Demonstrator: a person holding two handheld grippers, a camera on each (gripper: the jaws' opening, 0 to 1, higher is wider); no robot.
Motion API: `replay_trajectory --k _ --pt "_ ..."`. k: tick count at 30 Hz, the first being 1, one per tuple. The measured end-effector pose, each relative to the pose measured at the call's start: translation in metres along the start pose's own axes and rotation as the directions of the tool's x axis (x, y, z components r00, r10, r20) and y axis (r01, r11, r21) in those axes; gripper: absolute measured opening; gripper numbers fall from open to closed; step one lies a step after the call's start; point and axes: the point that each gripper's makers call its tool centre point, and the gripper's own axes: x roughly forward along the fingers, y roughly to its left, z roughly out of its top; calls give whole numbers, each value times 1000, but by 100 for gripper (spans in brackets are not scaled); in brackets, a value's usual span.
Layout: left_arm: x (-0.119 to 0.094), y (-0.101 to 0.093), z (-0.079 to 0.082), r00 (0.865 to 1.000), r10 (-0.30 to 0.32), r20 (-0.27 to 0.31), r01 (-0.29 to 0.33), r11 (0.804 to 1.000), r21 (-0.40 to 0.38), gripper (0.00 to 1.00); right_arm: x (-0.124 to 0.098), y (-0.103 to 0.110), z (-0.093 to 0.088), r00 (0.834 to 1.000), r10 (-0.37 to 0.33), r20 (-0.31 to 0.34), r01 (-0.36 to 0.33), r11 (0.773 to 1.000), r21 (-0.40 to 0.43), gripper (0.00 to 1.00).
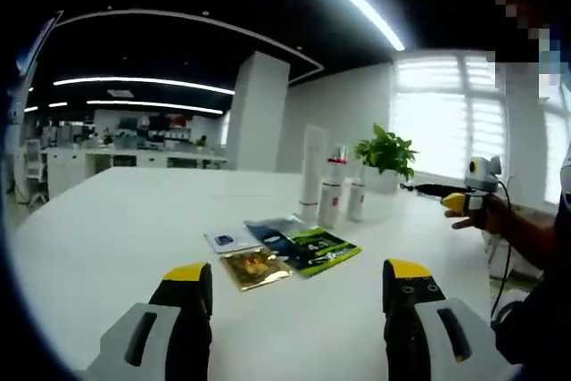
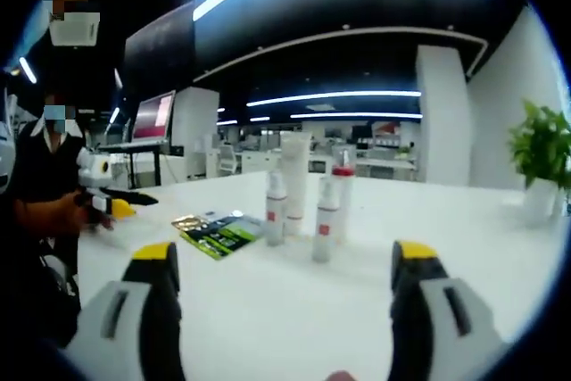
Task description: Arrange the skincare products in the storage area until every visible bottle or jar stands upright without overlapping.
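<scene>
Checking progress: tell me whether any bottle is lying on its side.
No: the tall tube and bottles all stand upright on the table.

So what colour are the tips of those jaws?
Yellow tips on black jaws, clearest in the left gripper view.

Glossy foil sachets on smooth, seemingly matt table.

Grey hand-held gripper, yellow-tipped black jaws
</scene>
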Motion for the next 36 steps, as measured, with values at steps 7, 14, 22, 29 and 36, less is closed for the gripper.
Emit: replay_trajectory --k 7,14,22,29,36 --pt "-12 -10 14 999 33 18 -34 998 44 100 -18 -10 4 999 -36 -9 36 999 10 100" --pt "-21 -14 17 999 39 16 -40 998 40 100 -35 -16 13 998 -66 6 66 998 11 100" --pt "-31 -16 15 998 63 -6 -63 996 58 100 -47 -18 19 997 -72 -16 71 997 -14 100" --pt "-38 -14 16 997 81 -19 -79 995 67 100 -53 -19 19 996 -72 -46 71 997 -24 100" --pt "-43 -16 19 995 93 -27 -91 994 67 100 -56 -17 26 997 -66 -41 65 997 -30 100"
